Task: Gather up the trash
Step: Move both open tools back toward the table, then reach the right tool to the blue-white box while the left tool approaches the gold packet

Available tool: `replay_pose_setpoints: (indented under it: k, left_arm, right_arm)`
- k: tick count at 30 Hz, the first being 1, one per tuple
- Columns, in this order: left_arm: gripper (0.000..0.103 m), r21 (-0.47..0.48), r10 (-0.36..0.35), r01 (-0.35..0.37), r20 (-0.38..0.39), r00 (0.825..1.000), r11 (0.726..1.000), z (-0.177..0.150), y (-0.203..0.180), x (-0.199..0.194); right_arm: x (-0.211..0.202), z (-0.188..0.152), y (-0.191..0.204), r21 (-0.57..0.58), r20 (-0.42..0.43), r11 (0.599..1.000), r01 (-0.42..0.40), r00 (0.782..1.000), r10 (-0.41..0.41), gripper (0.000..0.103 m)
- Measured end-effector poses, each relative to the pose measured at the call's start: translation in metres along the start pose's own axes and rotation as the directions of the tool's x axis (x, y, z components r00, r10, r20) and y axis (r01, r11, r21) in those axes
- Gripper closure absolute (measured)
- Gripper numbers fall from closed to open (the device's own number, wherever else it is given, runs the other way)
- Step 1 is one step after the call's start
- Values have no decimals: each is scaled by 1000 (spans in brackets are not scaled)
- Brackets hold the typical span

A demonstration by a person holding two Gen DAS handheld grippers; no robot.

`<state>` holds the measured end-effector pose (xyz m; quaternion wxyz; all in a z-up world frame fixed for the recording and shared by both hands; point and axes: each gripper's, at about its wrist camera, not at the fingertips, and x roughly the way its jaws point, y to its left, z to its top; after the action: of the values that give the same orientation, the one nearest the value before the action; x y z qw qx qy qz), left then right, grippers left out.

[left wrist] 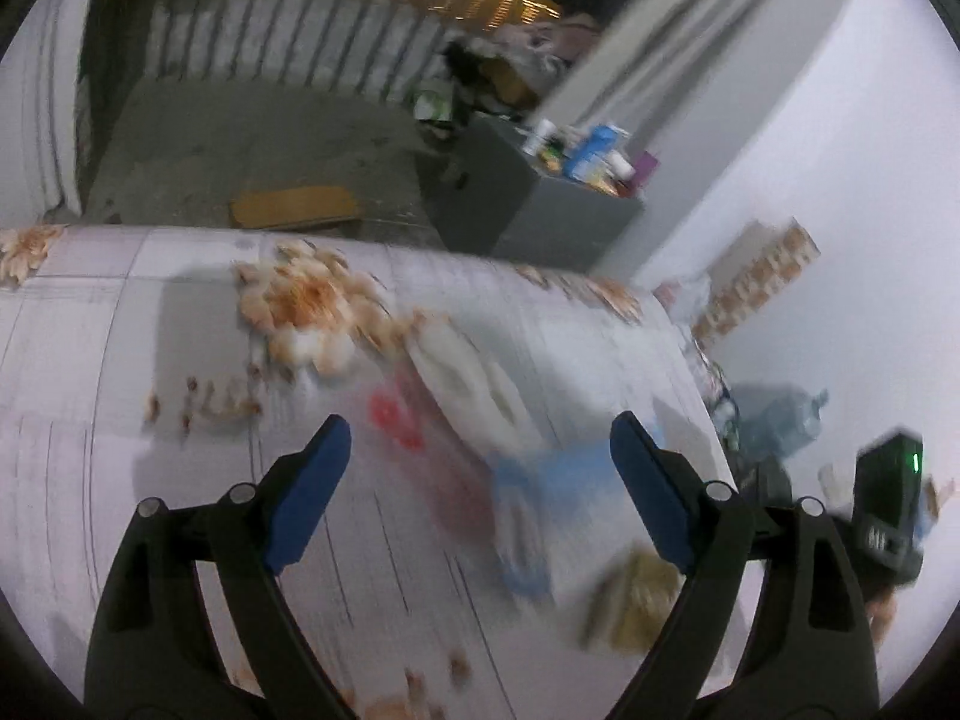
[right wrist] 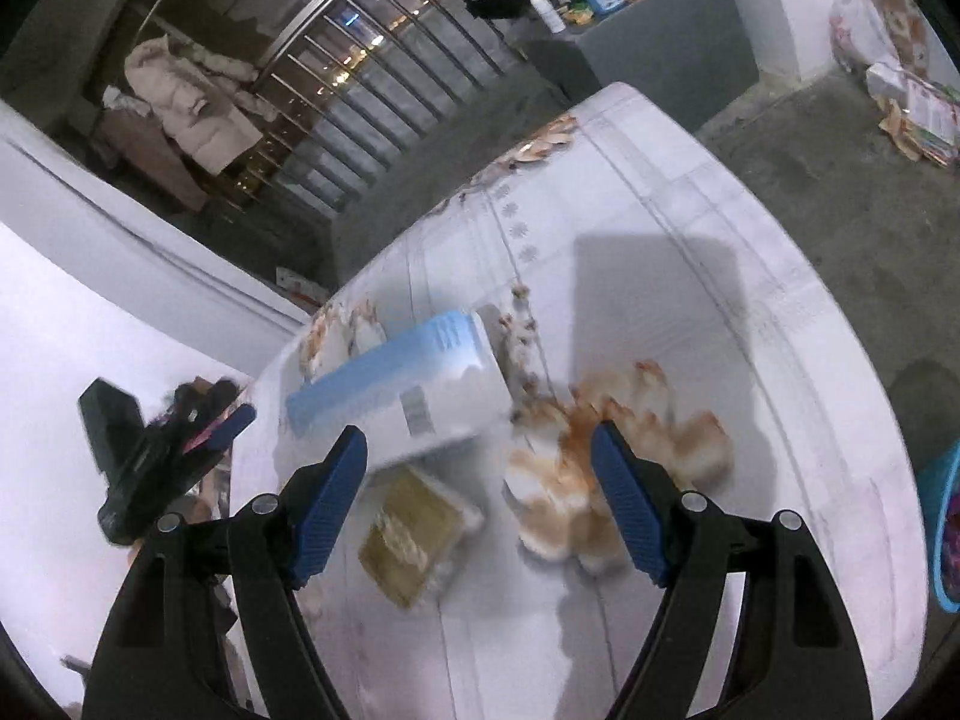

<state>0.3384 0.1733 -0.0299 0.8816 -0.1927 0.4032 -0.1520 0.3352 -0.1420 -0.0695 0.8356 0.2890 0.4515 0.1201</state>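
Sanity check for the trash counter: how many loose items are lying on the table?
4, maybe more given blur: white-blue box mid-table, olive packet just beside it, white plastic piece and red wrapper further along.

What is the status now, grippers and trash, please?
Left gripper open, empty. Right gripper open, empty. Blue-and-white box and olive packet lying on floral tablecloth. Nothing between fingers and trash.

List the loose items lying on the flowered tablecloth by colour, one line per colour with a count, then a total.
Light blue and white: 1, the carton
Olive-yellow: 1, the flat packet
White: 1, the blurred wrapper
Red: 1, the blurred scrap
Total: 4, as far as the blur allows
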Motion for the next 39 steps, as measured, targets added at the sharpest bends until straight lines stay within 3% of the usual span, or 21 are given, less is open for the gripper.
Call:
replay_pose_setpoints:
  k: [5, 10, 12, 15, 19, 24, 37, 39]
  left_arm:
    - [22, -47, 47, -49, -35, 998, 998, 37, 24, 46]
    - [49, -14, 67, -69, -118, 991, 998, 44, 34, 101]
    - [58, 56, 89, -84, -90, 992, 995, 41, 26, 108]
    - [78, 95, 35, -22, -135, 990, 995, 34, 13, 115]
    - [84, 162, -6, 37, -188, 982, 986, 10, -10, 111]
    - [86, 154, -68, 105, -227, 971, 983, -26, -27, 97]
    - [86, 74, -186, 212, -268, 945, 974, -132, -59, 28]
    - [79, 100, -172, 204, -258, 951, 974, -143, -65, 15]
  right_arm:
    - [36, 23, 2, 31, -4, 999, 32, 999, -32, 28]
    - [66, 39, 0, 33, -15, 998, 46, 999, -45, 28]
    - [78, 41, 1, 28, -30, 998, 52, 998, -51, 28]
    - [88, 40, 6, -14, -47, 999, 37, 998, -37, 29]
    - [91, 31, 15, -79, -88, 997, 6, 996, -13, 38]
    - [79, 14, 10, -112, -103, 994, -11, 995, 0, 46]
    - [9, -62, -14, -200, -87, 980, -8, 996, -10, 46]
    - [-1, -65, -15, -199, -76, 980, 0, 997, -16, 44]
